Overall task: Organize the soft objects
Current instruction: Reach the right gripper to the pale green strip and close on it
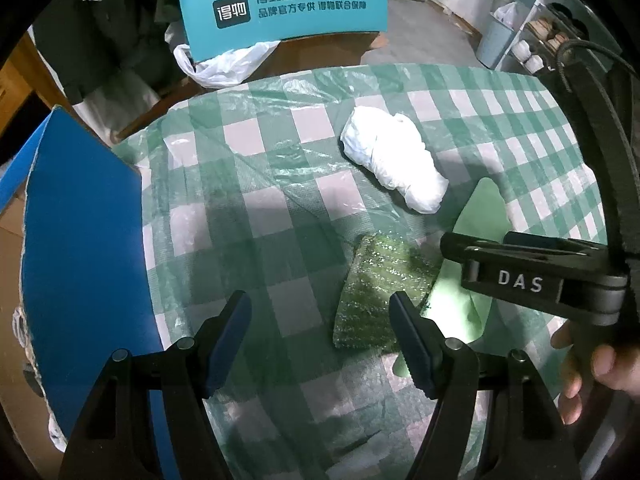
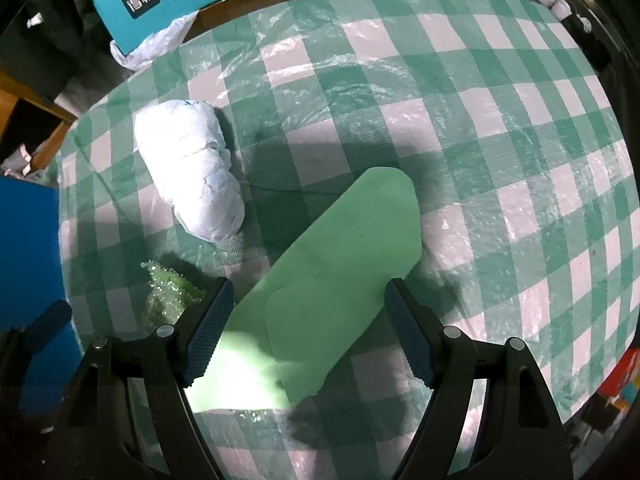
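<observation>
On the green-and-white checked tablecloth (image 2: 500, 128) lie three soft things. A white rolled bundle (image 1: 394, 160) (image 2: 192, 176) lies farthest back. A dark green glittery scouring pad (image 1: 380, 292) (image 2: 172, 288) lies nearer. Beside the pad is a pale green foam sheet (image 2: 340, 248) (image 1: 480, 216). My left gripper (image 1: 320, 308) hangs open over bare cloth, its right finger just in front of the pad's edge. My right gripper (image 2: 308, 300) is open and points down over the foam sheet, which shows between its fingers. No pad presses on it.
A blue box (image 1: 80, 240) (image 2: 28, 260) stands at the table's left edge. Behind the table are a teal printed box (image 1: 280, 12) and a white plastic bag (image 1: 228, 64). The right tool's black housing (image 1: 532, 280) and a hand (image 1: 592, 364) fill the right side.
</observation>
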Available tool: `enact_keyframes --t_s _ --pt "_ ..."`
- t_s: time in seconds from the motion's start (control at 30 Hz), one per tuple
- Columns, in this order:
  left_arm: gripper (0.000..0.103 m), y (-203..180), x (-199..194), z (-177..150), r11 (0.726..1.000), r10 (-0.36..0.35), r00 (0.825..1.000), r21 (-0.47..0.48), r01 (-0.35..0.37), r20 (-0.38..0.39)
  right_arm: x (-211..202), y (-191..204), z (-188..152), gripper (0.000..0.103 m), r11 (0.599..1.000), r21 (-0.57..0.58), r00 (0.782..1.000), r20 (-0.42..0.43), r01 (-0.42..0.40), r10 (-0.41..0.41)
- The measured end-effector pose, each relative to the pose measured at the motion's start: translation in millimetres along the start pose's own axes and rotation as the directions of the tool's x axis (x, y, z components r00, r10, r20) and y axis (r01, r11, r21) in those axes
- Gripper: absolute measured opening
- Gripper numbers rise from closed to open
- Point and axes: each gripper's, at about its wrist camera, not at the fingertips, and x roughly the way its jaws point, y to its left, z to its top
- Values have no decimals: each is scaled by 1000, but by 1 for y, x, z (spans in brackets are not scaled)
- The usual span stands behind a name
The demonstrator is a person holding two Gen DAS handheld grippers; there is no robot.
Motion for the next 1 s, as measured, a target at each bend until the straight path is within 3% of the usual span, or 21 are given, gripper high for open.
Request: enact_keyframes --t_s 0.5,0.57,0.63,0.67,0.73,0.77,0.83,1.0 --pt "73 7 5 -2 1000 -24 999 -5 23 -32 18 28 0 76 991 -69 993 28 117 -115" --pt "73 7 6 -3 1000 -23 999 -6 23 -37 17 29 -1 69 990 -71 992 35 121 -119" --pt "73 7 6 -3 1000 -22 999 -6 22 -39 13 26 -5 51 989 -73 991 45 125 -122" --pt "73 7 5 -3 1000 -23 999 -6 22 -40 12 25 -5 46 989 -76 991 48 126 -122" --pt "73 6 4 -3 1000 -25 999 -4 25 -41 10 24 -5 24 988 -87 991 52 131 -127" --pt "73 5 3 -4 1000 -27 999 0 27 -41 9 21 -6 19 986 -91 990 53 136 -132" --pt "73 3 2 -4 1000 -27 999 7 27 -38 7 16 -7 12 988 -91 992 51 121 -117" --pt "73 -3 2 -7 999 -43 998 15 44 -43 1 -2 -12 11 995 -78 997 38 68 -65"
